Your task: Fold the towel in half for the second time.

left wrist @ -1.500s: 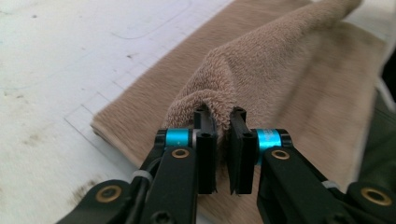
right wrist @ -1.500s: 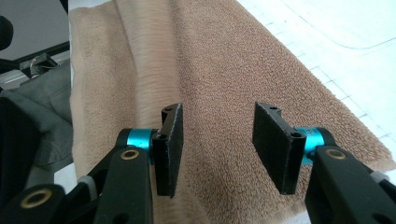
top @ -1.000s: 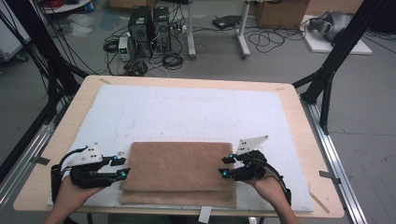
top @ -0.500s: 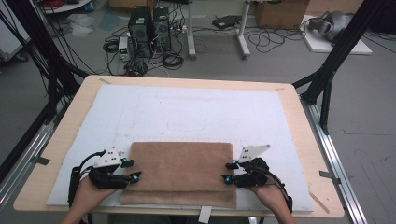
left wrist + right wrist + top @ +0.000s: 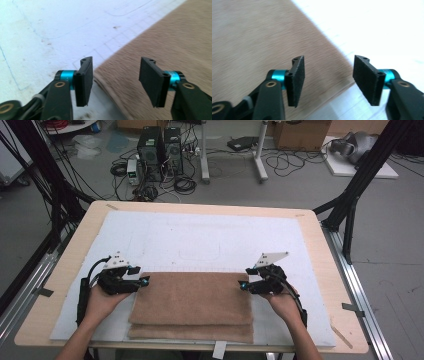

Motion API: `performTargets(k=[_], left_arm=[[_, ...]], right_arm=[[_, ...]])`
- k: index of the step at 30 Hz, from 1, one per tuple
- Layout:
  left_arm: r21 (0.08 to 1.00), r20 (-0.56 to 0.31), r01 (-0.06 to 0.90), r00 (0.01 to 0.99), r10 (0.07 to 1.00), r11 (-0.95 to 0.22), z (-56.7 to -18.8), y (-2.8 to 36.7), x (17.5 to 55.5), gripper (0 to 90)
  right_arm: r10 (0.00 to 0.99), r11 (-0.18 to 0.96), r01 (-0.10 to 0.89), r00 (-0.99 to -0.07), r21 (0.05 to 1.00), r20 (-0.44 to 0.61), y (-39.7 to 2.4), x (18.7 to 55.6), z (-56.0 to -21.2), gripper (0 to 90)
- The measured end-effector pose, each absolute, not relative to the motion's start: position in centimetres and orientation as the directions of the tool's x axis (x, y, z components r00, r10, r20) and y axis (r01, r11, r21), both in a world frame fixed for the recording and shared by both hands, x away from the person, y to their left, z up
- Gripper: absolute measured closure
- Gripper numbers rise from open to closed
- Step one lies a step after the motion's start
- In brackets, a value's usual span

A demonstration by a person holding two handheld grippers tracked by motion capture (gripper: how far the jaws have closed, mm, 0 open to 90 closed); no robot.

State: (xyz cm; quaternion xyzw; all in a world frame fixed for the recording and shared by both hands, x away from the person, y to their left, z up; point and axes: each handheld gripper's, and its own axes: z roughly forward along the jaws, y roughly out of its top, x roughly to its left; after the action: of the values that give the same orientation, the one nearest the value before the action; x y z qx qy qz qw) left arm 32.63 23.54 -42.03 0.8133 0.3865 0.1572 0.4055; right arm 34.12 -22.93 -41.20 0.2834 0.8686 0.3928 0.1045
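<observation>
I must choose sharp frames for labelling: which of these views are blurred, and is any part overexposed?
High view: sharp, evenly lit. Left gripper view: the brown towel is smeared by motion blur. Right gripper view: towel streaked too, and the white mat is nearly washed out.

Lab or robotics data-collection workspace, not home. Plywood table [image 5: 320, 245] with white foam sheet [image 5: 210, 240] on top, faint drawn outlines on sheet. Black metal frame struts [image 5: 360, 185] rise at table's far left and far right corners. Grey concrete floor [image 5: 395, 250] beyond far edge, loose cables [image 5: 295, 162] tangled across it. Two desktop computer towers [image 5: 160, 147] on floor, cardboard boxes [image 5: 300, 132] behind. White desk legs [image 5: 257, 155] nearby.
</observation>
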Motion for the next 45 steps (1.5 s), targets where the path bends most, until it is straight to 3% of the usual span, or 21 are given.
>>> performTargets(k=[6,8,9,11,14,18,25,30,33,35,39,45], left_arm=[[0.723,-0.163,0.595,0.642,0.749,-0.352,-43.7,23.7,34.5,41.5],[0.721,-0.186,0.595,0.66,0.728,-0.355,-43.8,23.6,34.6,51.7],[0.72,-0.184,0.596,0.658,0.73,-0.355,-43.8,23.6,34.6,53.0],[0.726,-0.197,0.592,0.667,0.719,-0.351,-43.7,23.7,34.5,63.2],[0.735,-0.174,0.572,0.679,0.713,-0.365,-43.3,23.8,34.3,77.8],[0.773,-0.122,0.532,0.659,0.743,-0.345,-42.2,23.4,34.3,80.6],[0.838,-0.063,0.466,0.599,0.798,-0.284,-39.0,22.9,36.7,80.8],[0.861,-0.091,0.458,0.569,0.818,-0.222,-37.6,23.8,39.4,77.3],[0.85,-0.107,0.495,0.498,0.86,-0.181,-37.7,24.7,40.0,70.0],[0.847,-0.121,0.503,0.501,0.857,-0.175,-38.1,25.4,39.7,62.3],[0.844,-0.125,0.502,0.527,0.84,-0.189,-38.8,25.8,38.7,58.7],[0.838,-0.101,0.477,0.614,0.783,-0.266,-39.6,24.2,36.6,54.4]], right_arm=[[0.61,0.497,0.513,-0.78,0.7,0.139,-23.3,36.8,-43.1,34.8],[0.6,0.492,0.533,-0.78,0.688,0.175,-23.3,37.1,-43.6,35.5],[0.597,0.487,0.54,-0.78,0.687,0.189,-23.4,37.2,-43.7,39.6],[0.55,0.484,0.543,-0.799,0.686,0.244,-23.4,37.3,-43.8,59.6],[0.518,0.51,0.517,-0.823,0.687,0.234,-23.2,37.1,-43.5,76.5],[0.532,0.505,0.501,-0.822,0.703,0.204,-23.4,37.3,-42.7,79.5],[0.591,0.459,0.46,-0.797,0.76,0.126,-23.5,39.5,-39.3,79.5],[0.608,0.469,0.423,-0.792,0.776,0.064,-22.7,42.0,-37.1,79.2],[0.646,0.475,0.464,-0.761,0.748,0.062,-22.8,43.3,-37.4,72.6],[0.651,0.457,0.489,-0.753,0.743,0.096,-22.8,43.5,-38.0,61.8],[0.654,0.477,0.469,-0.754,0.743,0.057,-22.4,42.4,-38.1,50.8],[0.601,0.473,0.44,-0.795,0.764,0.086,-22.6,39.6,-38.0,47.7]])
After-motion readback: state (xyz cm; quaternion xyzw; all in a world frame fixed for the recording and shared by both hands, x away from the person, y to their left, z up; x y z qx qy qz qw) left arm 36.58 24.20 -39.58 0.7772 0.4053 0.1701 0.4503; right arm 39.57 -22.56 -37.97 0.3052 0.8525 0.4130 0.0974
